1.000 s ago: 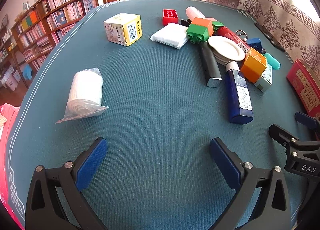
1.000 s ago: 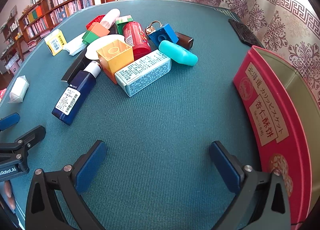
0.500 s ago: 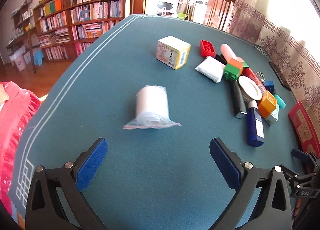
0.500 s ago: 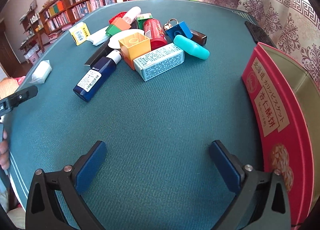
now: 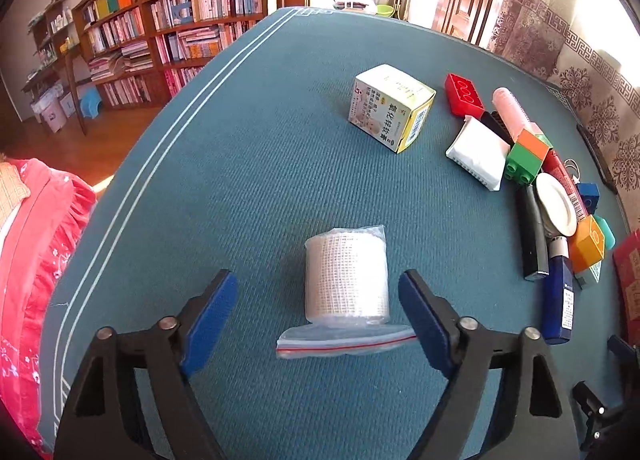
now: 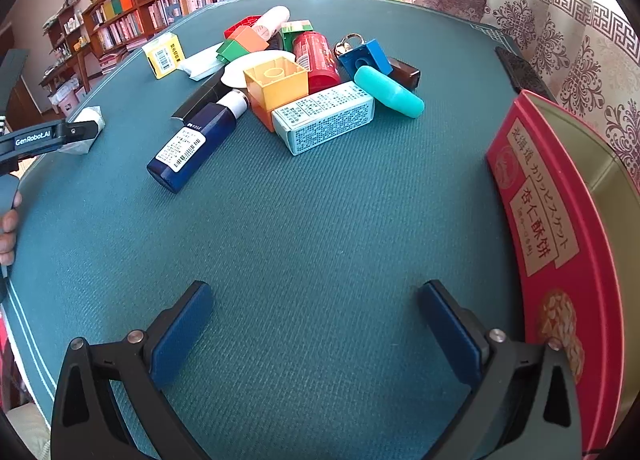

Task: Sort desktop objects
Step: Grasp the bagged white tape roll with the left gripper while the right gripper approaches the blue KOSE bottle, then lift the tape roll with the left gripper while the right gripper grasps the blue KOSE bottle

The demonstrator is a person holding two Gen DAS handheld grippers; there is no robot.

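Note:
A white gauze roll in a clear zip bag (image 5: 346, 280) lies on the blue-green table mat (image 5: 248, 180). My left gripper (image 5: 320, 312) is open, its blue pads on either side of the roll, not touching it. The roll also shows far left in the right wrist view (image 6: 86, 128), behind the left gripper's finger. My right gripper (image 6: 316, 324) is open and empty above bare mat. Ahead of it lies a pile: a dark blue bottle (image 6: 196, 144), an orange block (image 6: 278, 88), a printed white carton (image 6: 326, 120), a teal case (image 6: 388, 90).
A red biscuit tin (image 6: 560, 236) stands open at the right. A yellow-white box (image 5: 390, 112), a white packet (image 5: 476, 152), a red brick (image 5: 464, 94) and a green-orange block (image 5: 526, 158) lie beyond the roll. The table edge runs along the left, with bookshelves (image 5: 160, 28) behind.
My left gripper has swung left and come down toward the gauze roll, which now sits between its open jaws. The right gripper has barely shifted.

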